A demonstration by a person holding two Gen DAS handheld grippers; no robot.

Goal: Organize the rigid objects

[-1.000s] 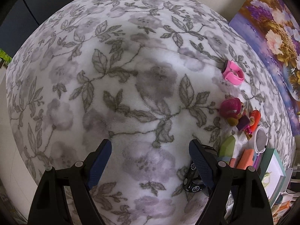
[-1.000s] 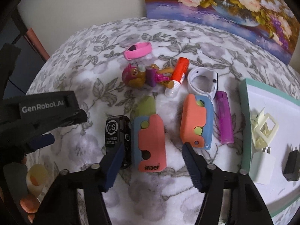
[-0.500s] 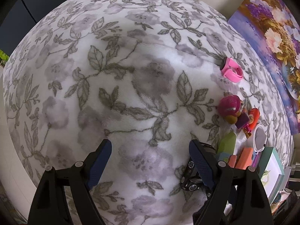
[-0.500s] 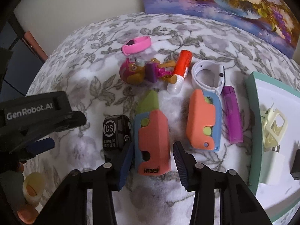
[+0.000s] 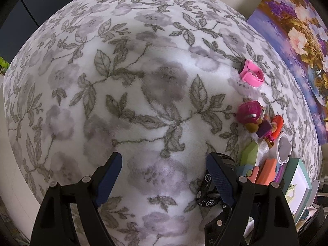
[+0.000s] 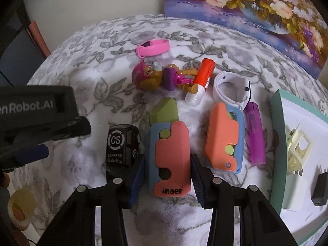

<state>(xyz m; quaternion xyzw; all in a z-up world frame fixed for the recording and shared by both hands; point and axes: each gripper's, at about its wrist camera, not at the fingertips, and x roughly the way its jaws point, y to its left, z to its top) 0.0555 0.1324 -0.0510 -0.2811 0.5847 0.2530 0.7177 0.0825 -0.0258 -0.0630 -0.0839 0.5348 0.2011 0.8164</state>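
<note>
My right gripper (image 6: 167,176) is shut on the handle of an orange-and-blue toy knife (image 6: 170,153) with a green blade, which lies on the flowered blanket (image 6: 98,86). A second orange-and-blue toy (image 6: 224,139) lies just right of it, and a black stamp marked CS (image 6: 122,145) just left. My left gripper (image 5: 164,174) is open and empty over bare blanket (image 5: 133,92), left of the objects. The stamp (image 5: 209,186) sits by its right finger.
Behind lie a pink band (image 6: 152,48), a toy figure (image 6: 155,78), an orange tube (image 6: 202,82), a white band (image 6: 231,90) and a purple lighter (image 6: 255,135). A green-rimmed white tray (image 6: 276,143) at right holds a clip and chargers. A flower painting (image 6: 246,6) leans behind.
My right gripper moved forward and closed its fingers onto the toy knife's handle. My left gripper stayed open and barely shifted.
</note>
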